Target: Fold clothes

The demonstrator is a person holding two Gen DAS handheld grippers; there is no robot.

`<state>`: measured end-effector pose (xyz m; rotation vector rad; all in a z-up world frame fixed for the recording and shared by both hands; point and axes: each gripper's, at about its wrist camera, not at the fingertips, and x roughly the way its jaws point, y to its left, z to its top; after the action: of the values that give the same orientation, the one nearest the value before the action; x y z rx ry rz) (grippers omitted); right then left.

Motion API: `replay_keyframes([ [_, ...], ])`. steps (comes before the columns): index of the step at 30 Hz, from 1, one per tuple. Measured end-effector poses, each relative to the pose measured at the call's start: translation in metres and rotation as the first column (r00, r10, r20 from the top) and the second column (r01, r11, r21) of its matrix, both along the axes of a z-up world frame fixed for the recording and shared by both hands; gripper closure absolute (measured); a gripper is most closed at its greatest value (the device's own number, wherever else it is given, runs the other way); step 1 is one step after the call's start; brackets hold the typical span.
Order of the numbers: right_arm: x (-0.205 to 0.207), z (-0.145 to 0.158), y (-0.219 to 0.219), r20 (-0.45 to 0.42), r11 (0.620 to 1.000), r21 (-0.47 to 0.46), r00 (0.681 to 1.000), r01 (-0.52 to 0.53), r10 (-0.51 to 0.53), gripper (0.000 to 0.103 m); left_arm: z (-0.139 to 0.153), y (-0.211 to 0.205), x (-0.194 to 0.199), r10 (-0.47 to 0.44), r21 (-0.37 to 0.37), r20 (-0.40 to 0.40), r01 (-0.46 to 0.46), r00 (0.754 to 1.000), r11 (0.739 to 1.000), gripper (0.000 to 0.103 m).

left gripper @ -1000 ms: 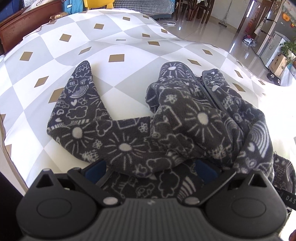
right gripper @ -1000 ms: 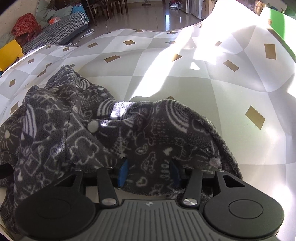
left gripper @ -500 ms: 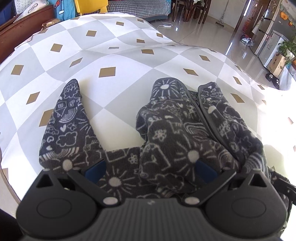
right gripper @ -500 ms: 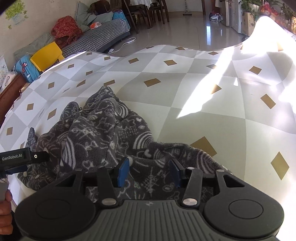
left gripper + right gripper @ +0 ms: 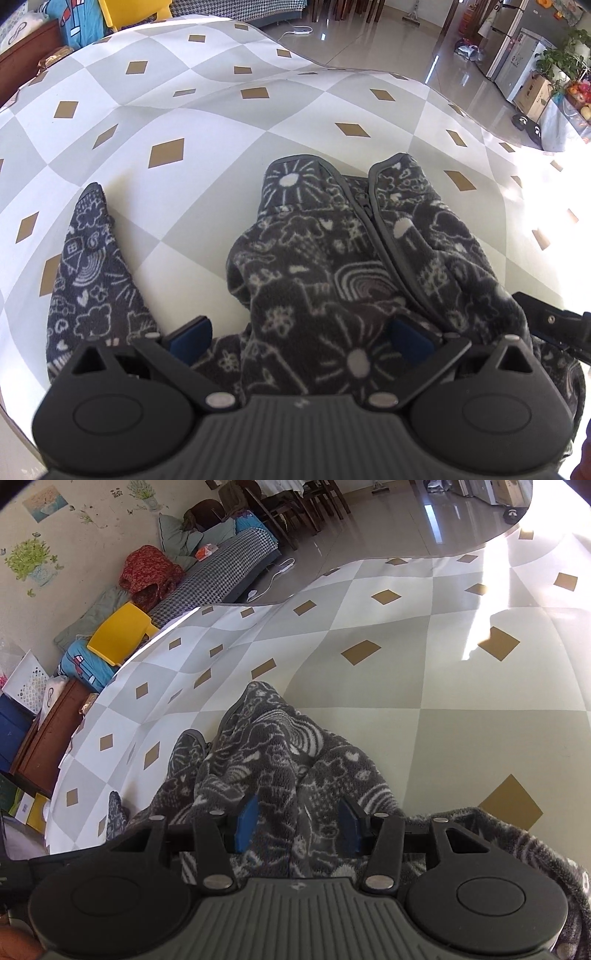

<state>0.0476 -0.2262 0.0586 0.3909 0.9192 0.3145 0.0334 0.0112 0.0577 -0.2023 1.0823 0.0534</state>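
Left wrist view: the left hand-held gripper [image 5: 301, 338] hangs over the near edge of the fleece jacket [image 5: 354, 266], its jaws spread wide with a thick bunch of the dark, white-doodled cloth rising between them — the blue pads do not visibly press on it, so I read it as open. The jacket lies on the checked desk [image 5: 184, 110], its long axis running straight away from the hand-held gripper, zipper and collar at the far end, 1 sleeve [image 5: 88, 266] trailing off to the left. Right wrist view: the right hand-held gripper [image 5: 297, 821] has its 2 pads half closed against a raised ridge of the same jacket [image 5: 266, 746], so it appears to be gripping the fleece. Here too the garment stretches ahead and slightly left, away from the jaws — both hands sit at its near end.
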Motion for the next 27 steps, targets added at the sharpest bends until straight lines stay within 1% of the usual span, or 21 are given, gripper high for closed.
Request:
replay_keyframes([
  [2,0.007,-0.002,0.002,0.005,1.000,0.020,1.000,0.003,-0.003,0.056,-0.006,0.001,0.004,0.002,-0.015,-0.020,-0.003,1.000,1.000,0.000],
  [5,0.015,-0.007,0.008,0.013,1.000,-0.002,1.000,-0.001,0.001,0.056,-0.017,0.004,0.007,0.026,-0.045,-0.054,-0.028,0.998,0.999,0.000],
  [9,0.022,-0.019,0.013,-0.024,1.000,0.022,1.000,-0.011,0.011,0.056,-0.024,0.005,0.008,0.036,-0.062,-0.072,-0.040,0.997,0.997,0.000],
  [10,0.023,-0.020,0.013,-0.024,1.000,0.026,1.000,-0.013,0.013,0.058,-0.025,0.004,0.008,0.032,-0.058,-0.072,-0.037,0.997,0.998,0.000],
  [12,0.023,-0.022,0.014,-0.023,0.999,0.037,1.000,-0.019,0.020,0.070,-0.026,0.002,0.008,0.031,-0.054,-0.066,-0.035,0.997,0.998,0.000],
  [13,0.023,-0.023,0.015,-0.021,0.999,0.045,0.999,-0.024,0.025,0.079,-0.026,0.003,0.008,0.036,-0.060,-0.064,-0.040,0.997,0.997,0.000],
  [16,0.020,-0.019,0.018,-0.005,1.000,0.019,1.000,-0.025,0.025,0.093,-0.026,0.004,0.008,0.051,-0.078,-0.058,-0.056,0.997,0.995,0.001],
  [18,0.017,-0.014,0.019,0.020,1.000,0.008,1.000,-0.022,0.022,0.097,-0.023,0.005,0.007,0.057,-0.099,-0.044,-0.061,0.997,0.993,0.014],
  [19,0.015,-0.010,0.018,0.033,1.000,0.009,0.999,-0.017,0.016,0.098,-0.022,0.006,0.007,0.060,-0.110,-0.037,-0.064,0.998,0.992,0.017],
  [20,0.014,-0.007,0.017,0.048,1.000,0.013,0.999,-0.013,0.012,0.098,-0.020,0.008,0.007,0.065,-0.119,-0.027,-0.068,0.998,0.991,0.022],
  [21,0.012,-0.002,0.014,0.064,1.000,0.023,0.998,-0.006,0.005,0.098,-0.018,0.009,0.007,0.073,-0.128,-0.017,-0.074,0.997,0.989,0.029],
  [22,0.010,0.002,0.012,0.080,0.999,0.033,0.997,0.000,-0.003,0.098,-0.016,0.012,0.007,0.086,-0.138,-0.007,-0.086,0.996,0.987,0.032],
  [24,0.007,0.010,0.006,0.098,0.998,0.063,0.995,0.015,-0.021,0.098,-0.013,0.016,0.008,0.104,-0.150,0.012,-0.101,0.994,0.984,0.042],
  [25,0.006,0.013,0.003,0.105,0.997,0.076,0.994,0.023,-0.031,0.098,-0.009,0.017,0.008,0.107,-0.150,0.030,-0.102,0.994,0.983,0.044],
  [27,0.003,0.020,-0.003,0.118,0.994,0.097,0.992,0.042,-0.054,0.099,-0.001,0.016,0.007,0.106,-0.124,0.077,-0.096,0.991,0.988,0.045],
])
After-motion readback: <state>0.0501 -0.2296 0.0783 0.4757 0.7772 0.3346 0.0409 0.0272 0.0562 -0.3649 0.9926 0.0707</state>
